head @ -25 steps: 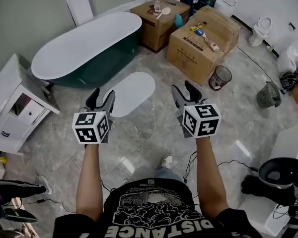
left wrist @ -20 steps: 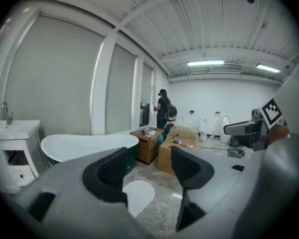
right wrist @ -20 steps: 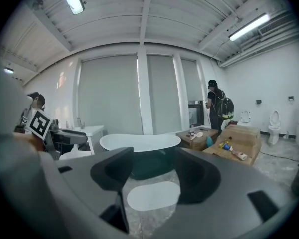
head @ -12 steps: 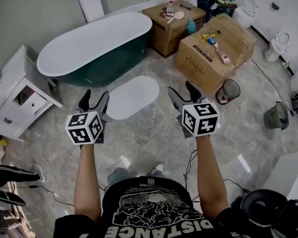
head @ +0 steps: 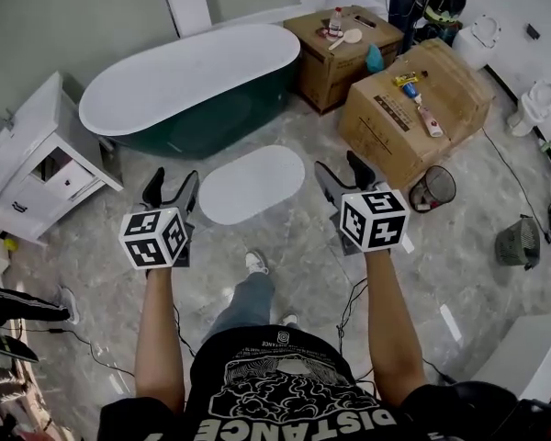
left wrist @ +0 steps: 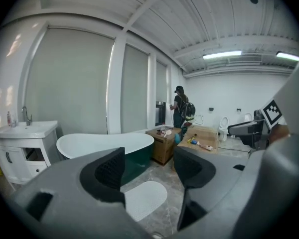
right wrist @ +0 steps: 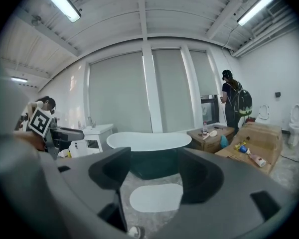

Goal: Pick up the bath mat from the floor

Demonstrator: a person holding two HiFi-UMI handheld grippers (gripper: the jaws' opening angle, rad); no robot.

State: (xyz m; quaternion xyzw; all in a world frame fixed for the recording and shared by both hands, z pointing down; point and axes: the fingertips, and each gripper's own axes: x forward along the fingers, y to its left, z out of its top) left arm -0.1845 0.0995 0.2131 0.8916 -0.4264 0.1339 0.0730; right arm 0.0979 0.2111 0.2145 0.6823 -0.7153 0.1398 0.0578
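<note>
A white oval bath mat (head: 252,184) lies flat on the grey marble floor in front of the bathtub; it shows too as the bath mat (left wrist: 145,198) and the bath mat (right wrist: 156,197). My left gripper (head: 172,186) is held in the air to the mat's left, jaws open and empty. My right gripper (head: 345,173) hangs to the mat's right, also open with nothing between its fingers. Both grippers are well above the floor and apart from the mat.
A green and white bathtub (head: 193,85) stands behind the mat. A white vanity cabinet (head: 37,168) is at the left. Two cardboard boxes (head: 418,108) with small items sit at the right, a wire waste bin (head: 432,189) beside them. Cables run over the floor. A person (right wrist: 234,103) stands at the back.
The view has moved forward towards the mat and tub. Both grippers' jaws stand wider than a second ago. A foot has stepped forward below the mat.
</note>
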